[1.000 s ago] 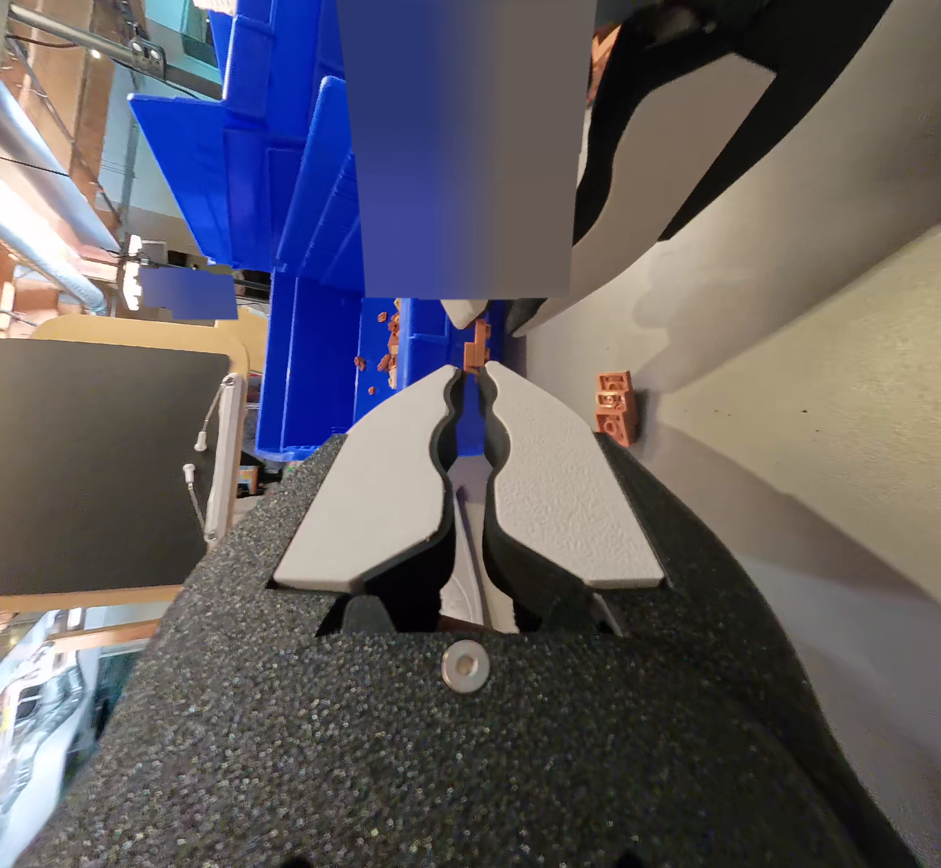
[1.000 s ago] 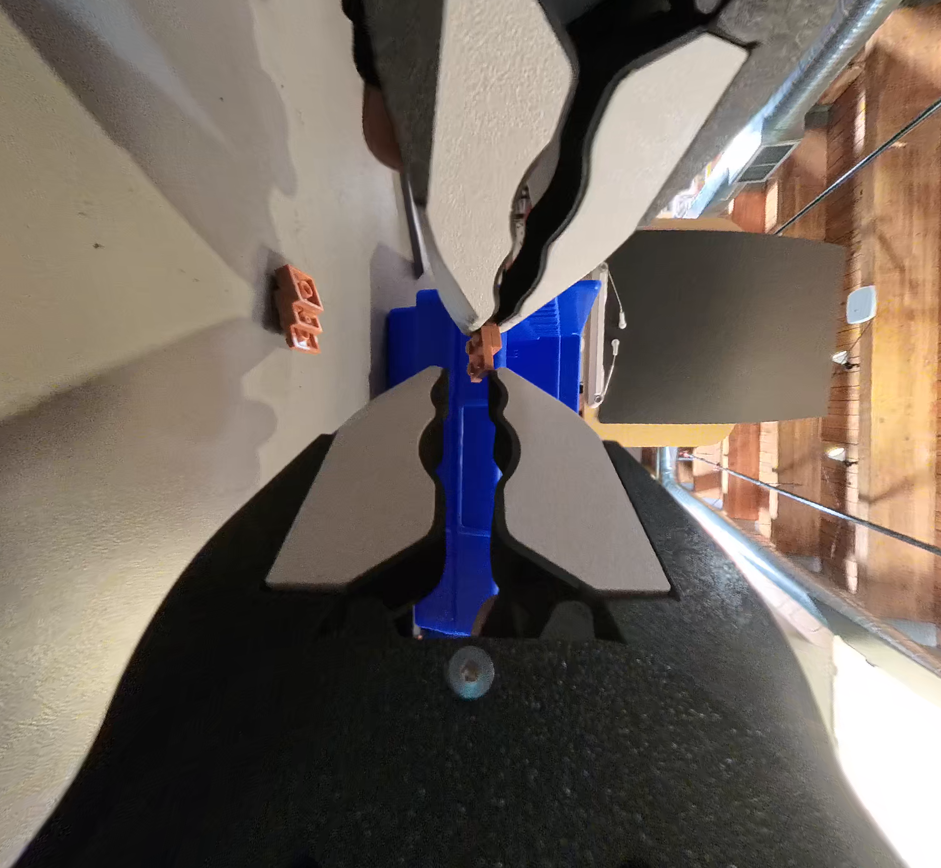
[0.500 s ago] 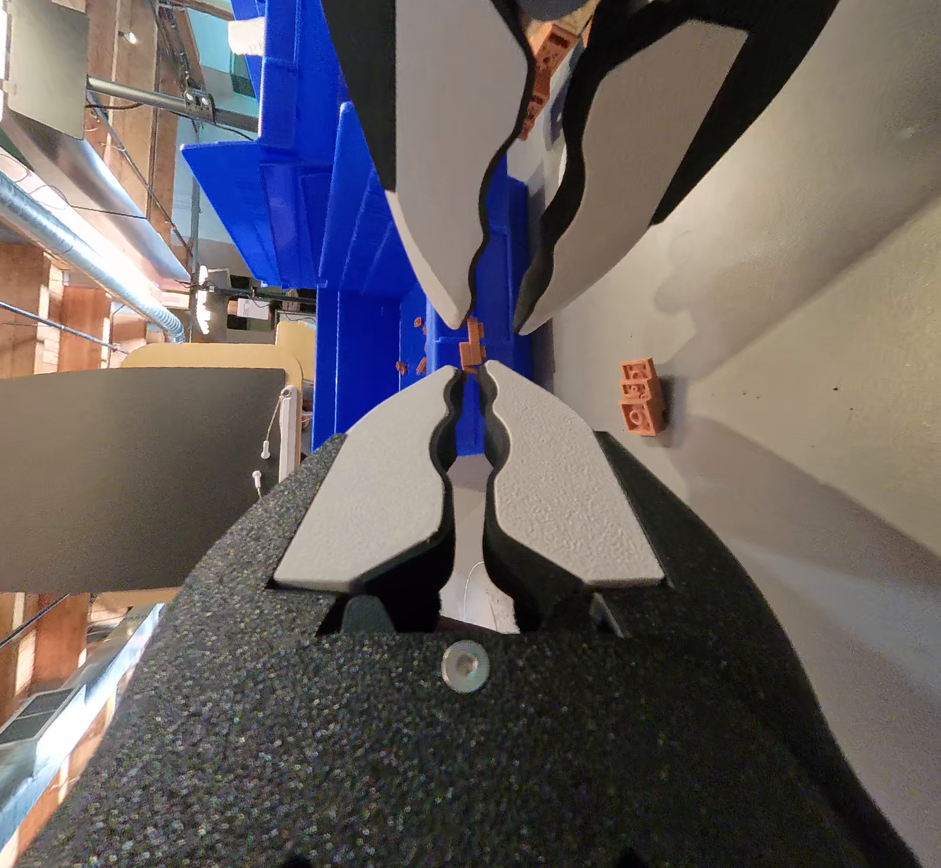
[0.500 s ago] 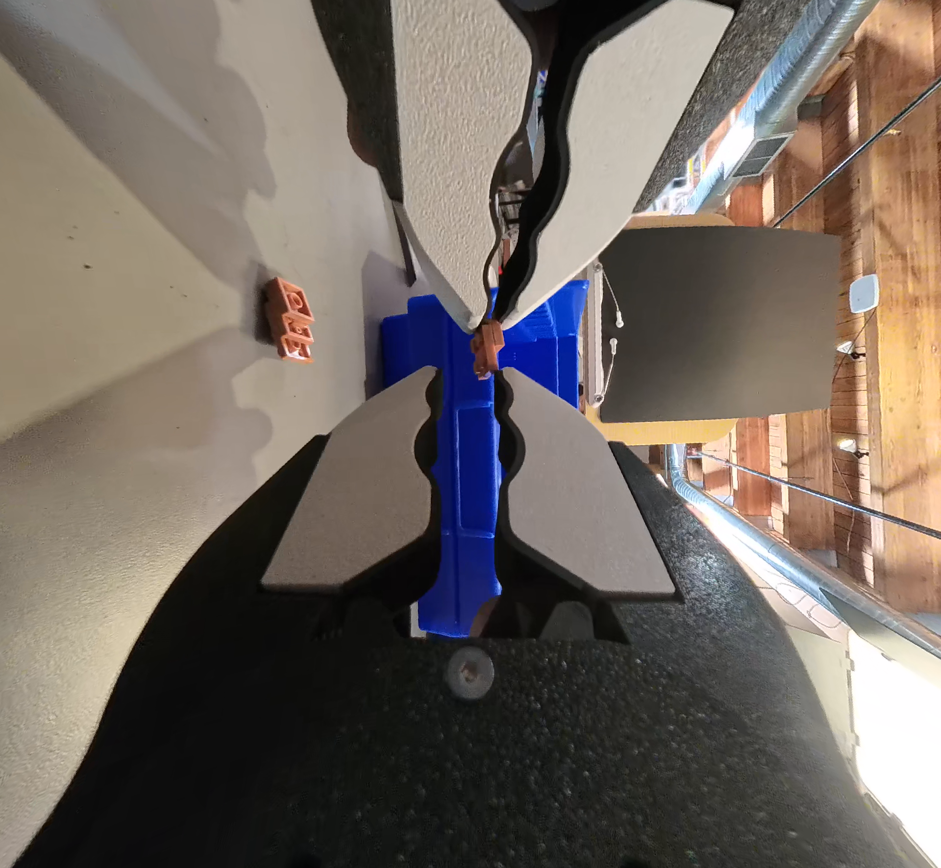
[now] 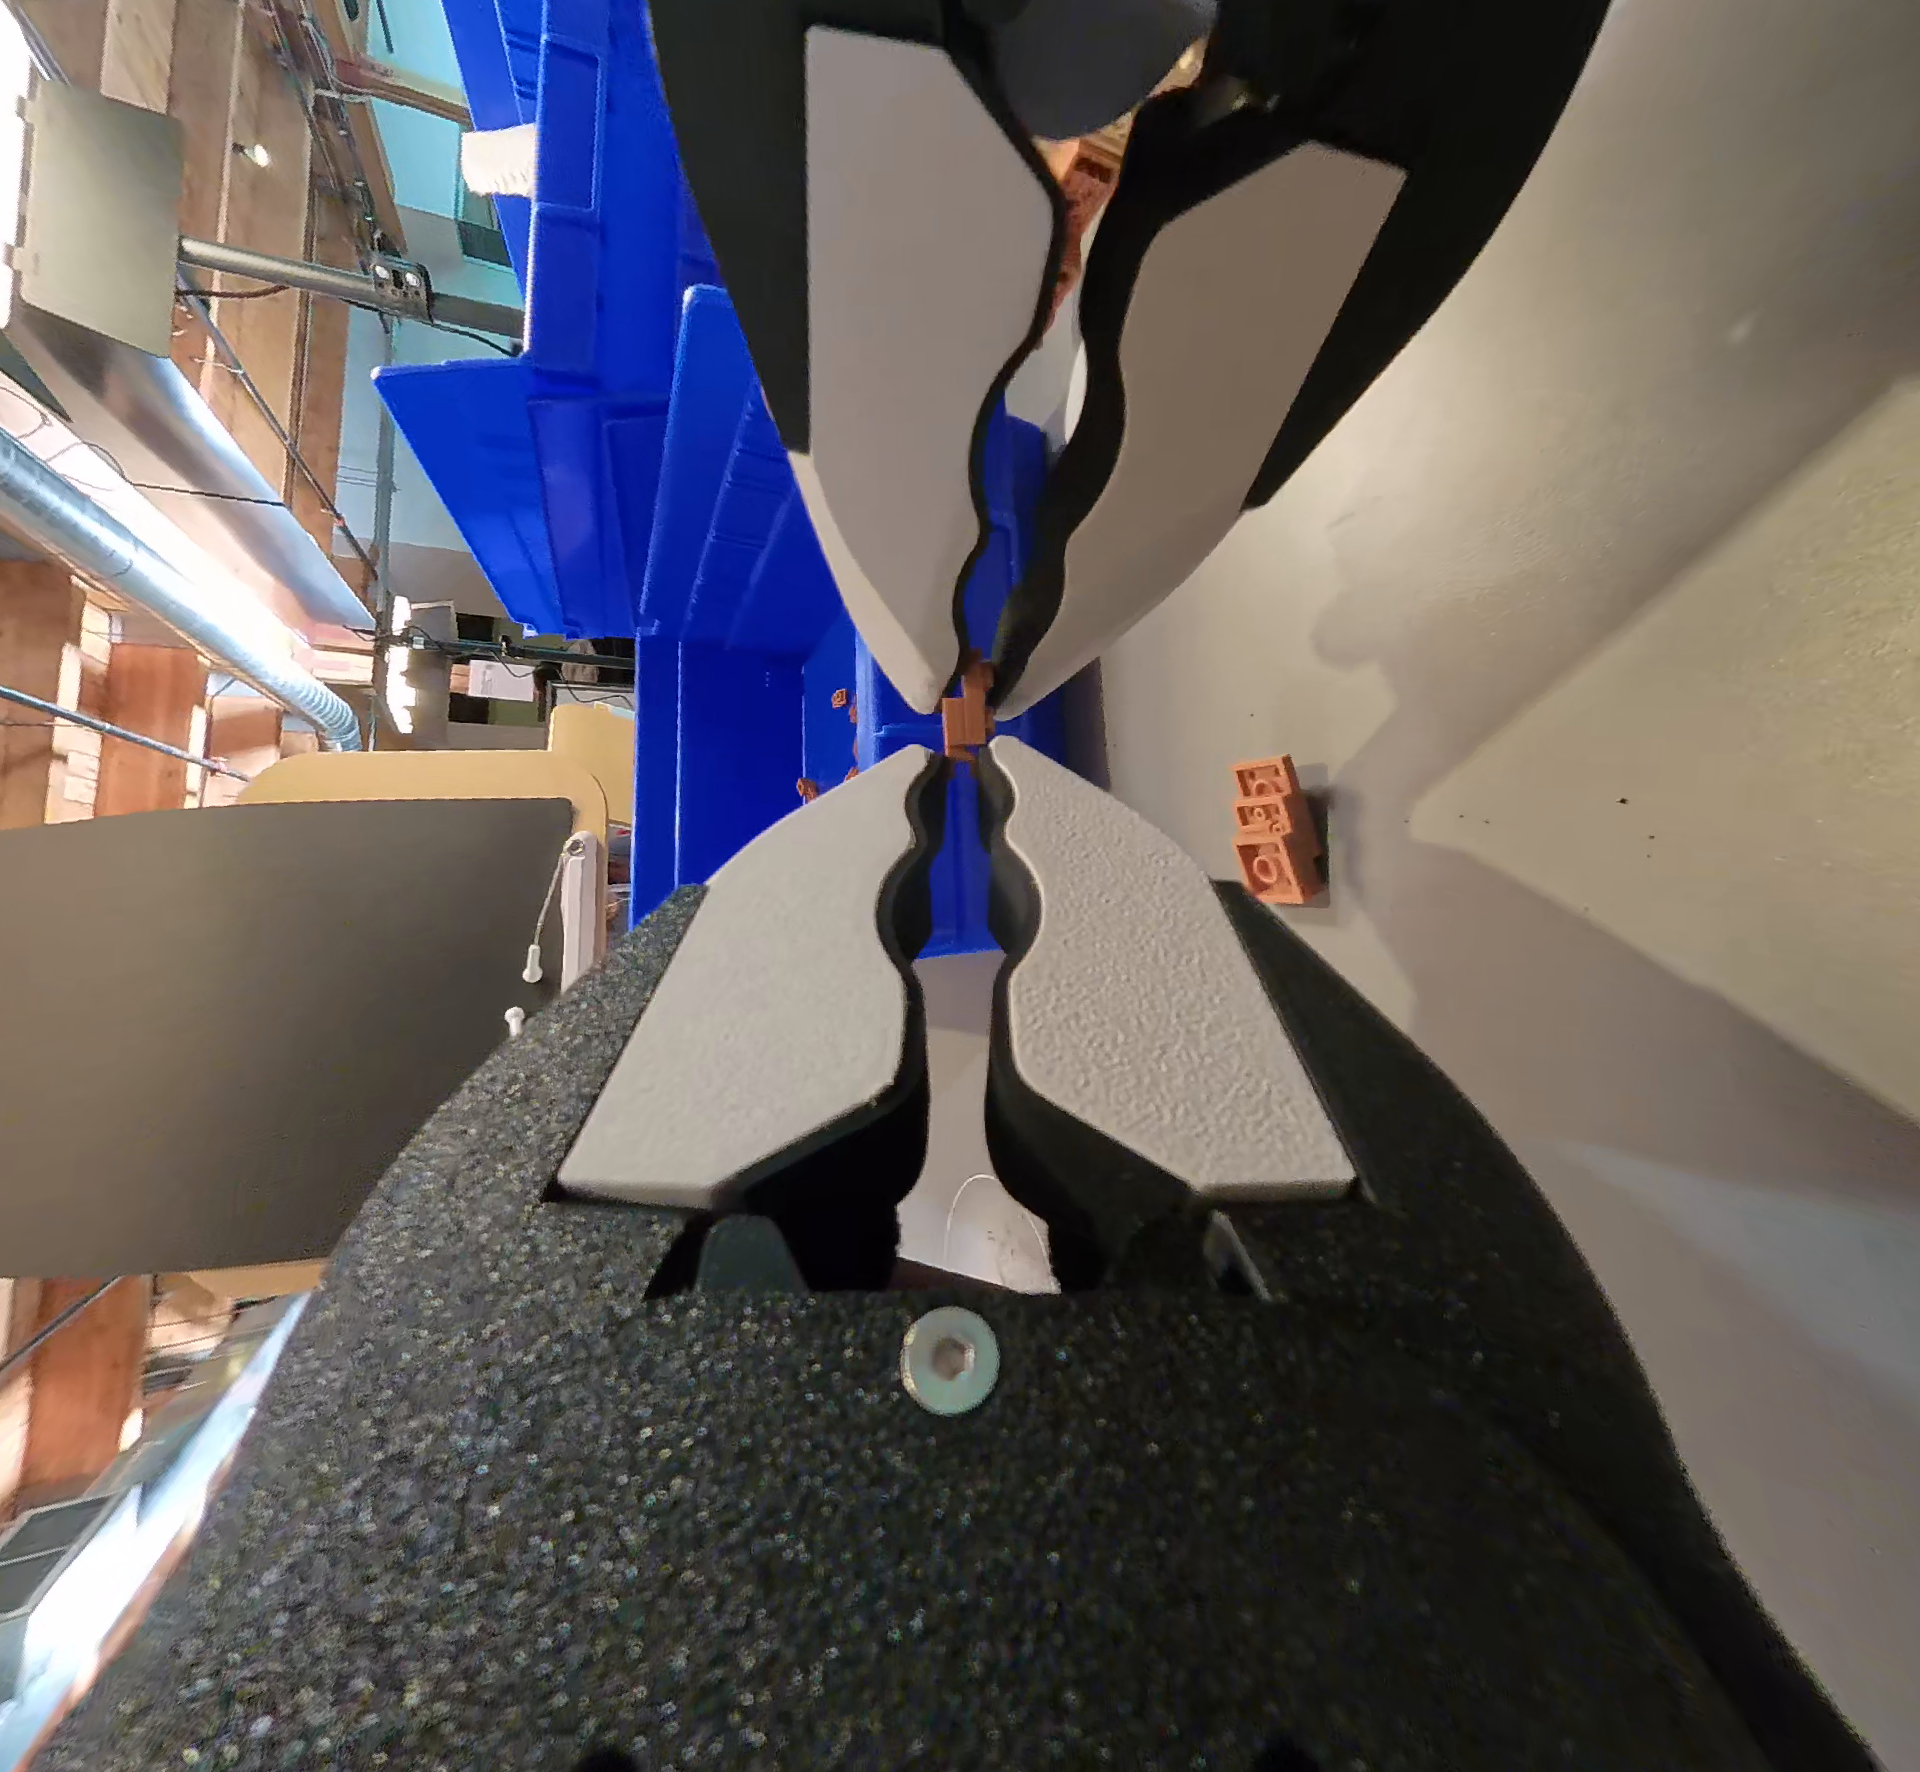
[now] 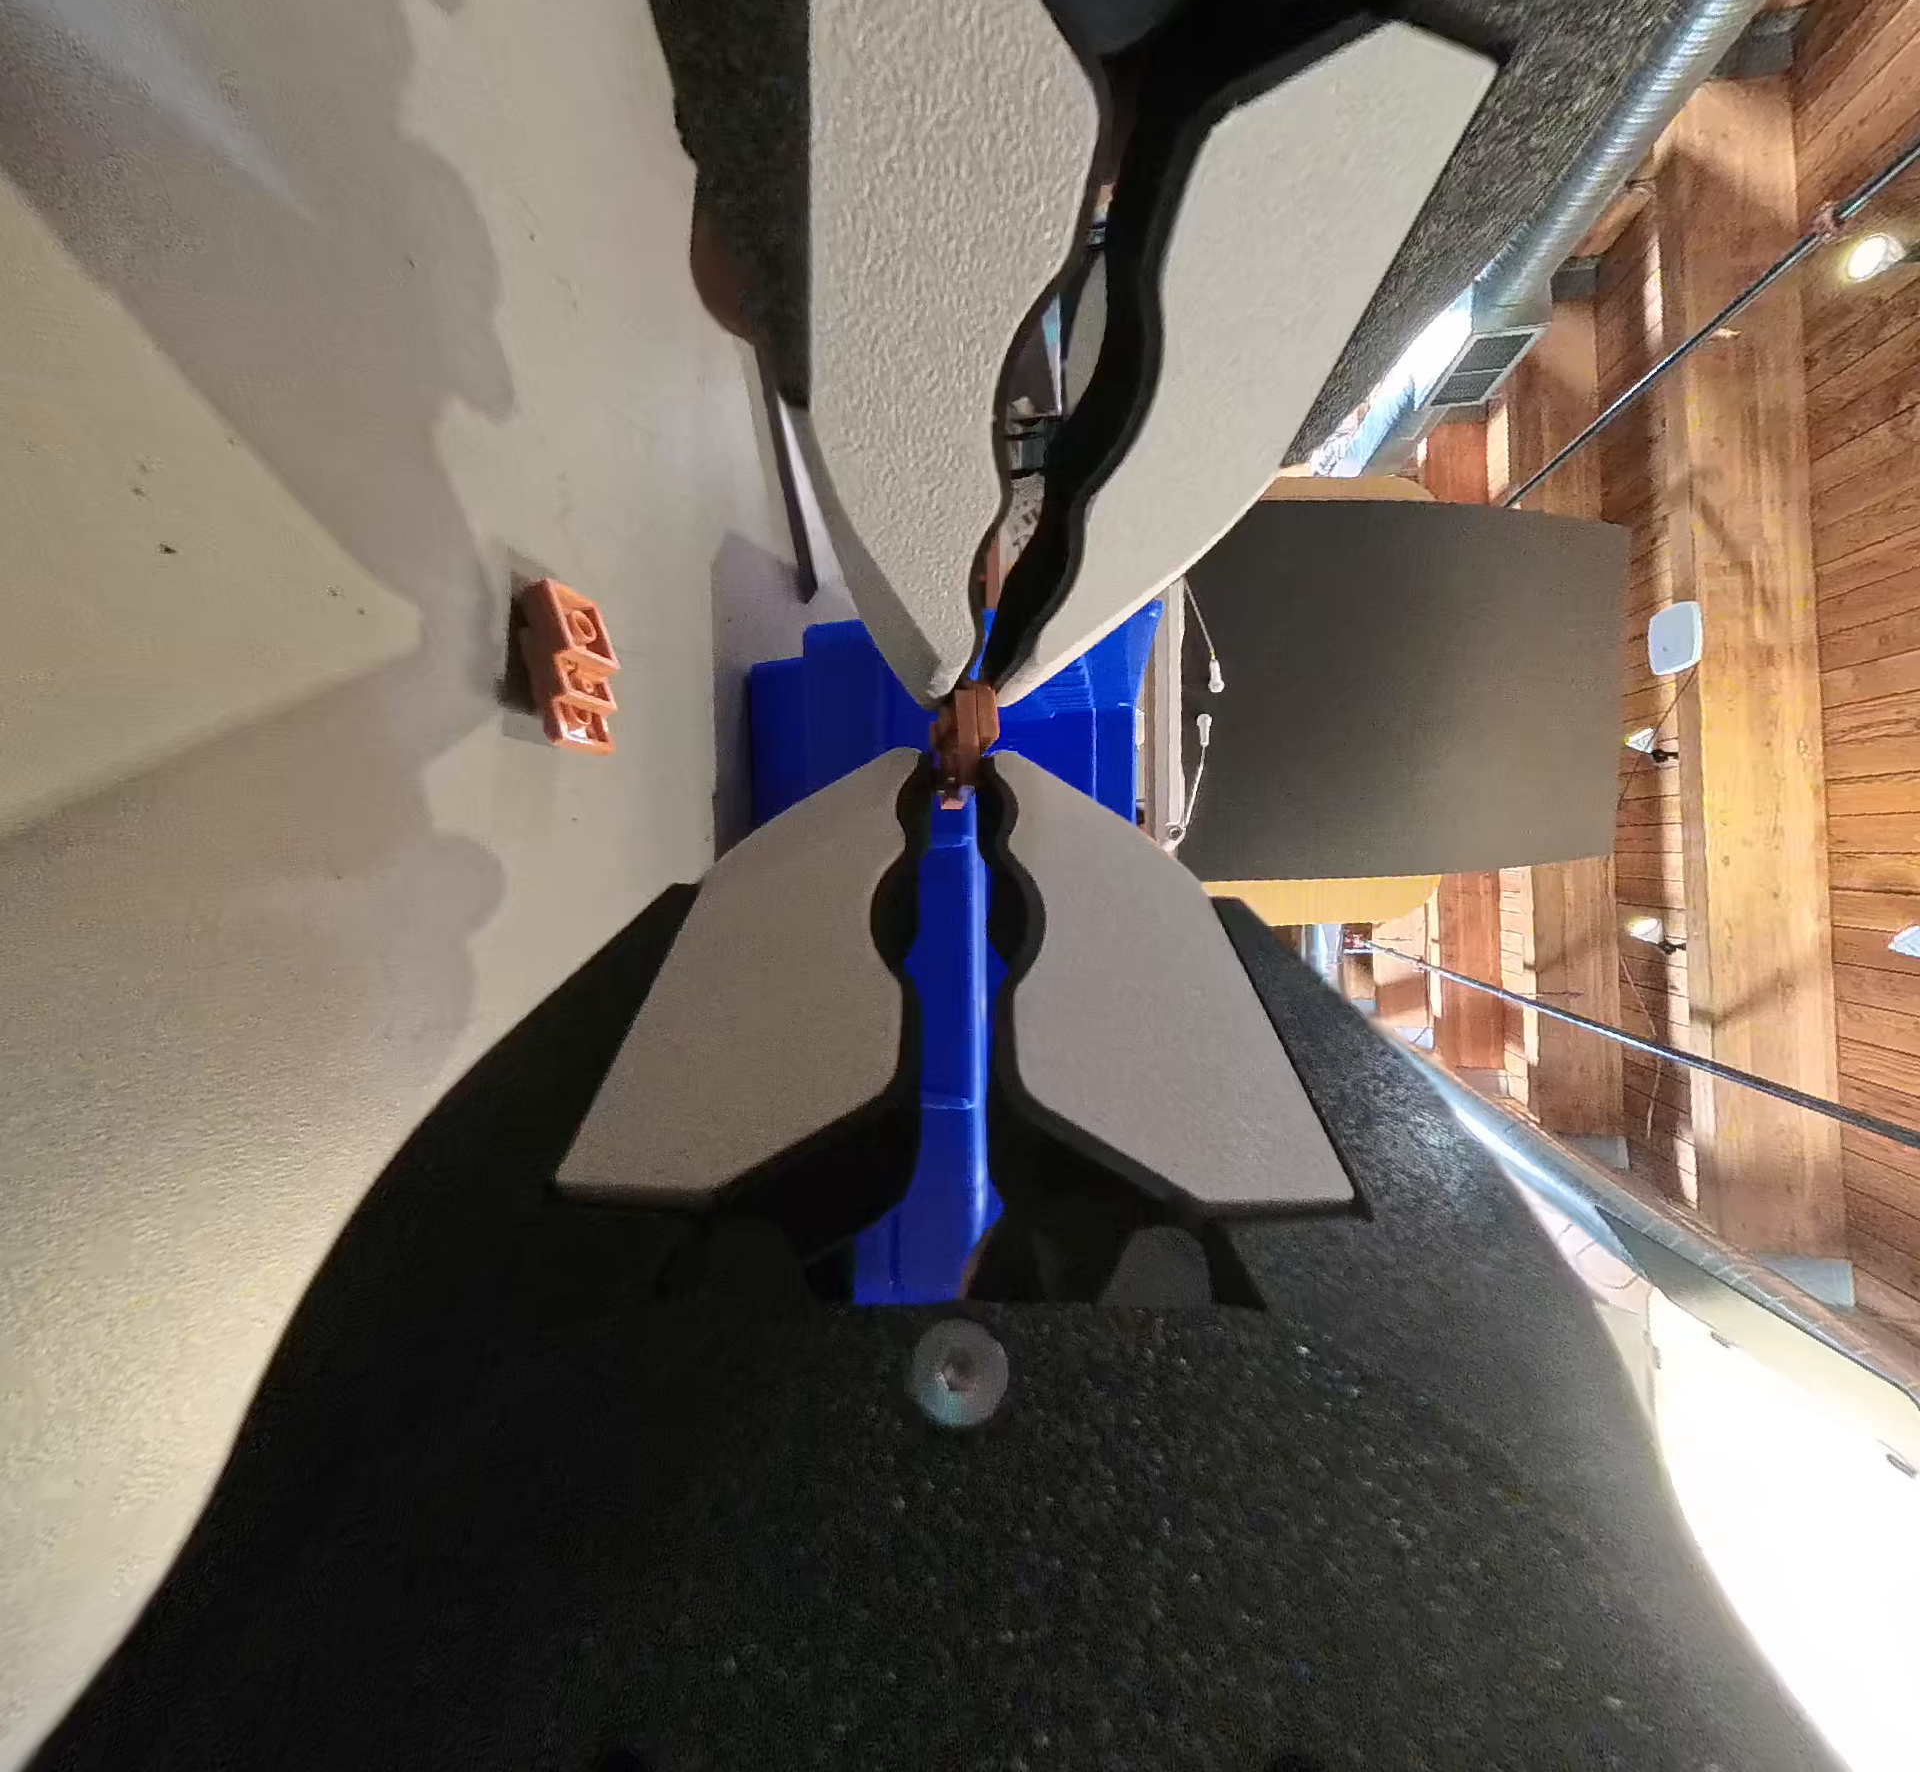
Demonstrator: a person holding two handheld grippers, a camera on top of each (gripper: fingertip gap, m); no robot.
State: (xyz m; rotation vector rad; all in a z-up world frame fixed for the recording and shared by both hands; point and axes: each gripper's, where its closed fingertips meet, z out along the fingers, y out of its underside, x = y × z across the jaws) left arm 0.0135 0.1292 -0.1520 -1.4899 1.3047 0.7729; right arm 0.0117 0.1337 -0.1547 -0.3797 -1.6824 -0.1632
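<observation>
Left wrist view | left gripper and right gripper both clamp one tiny brown brick assembly | rigid, light, easily dropped; grip flat sides.

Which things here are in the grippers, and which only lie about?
In the grippers: small orange-brown plastic brick piece, pinched by left gripper and right gripper, tip to tip.

Lying about: orange-brown studded plastic plate on pale table; blue plastic bins; black board.
</observation>
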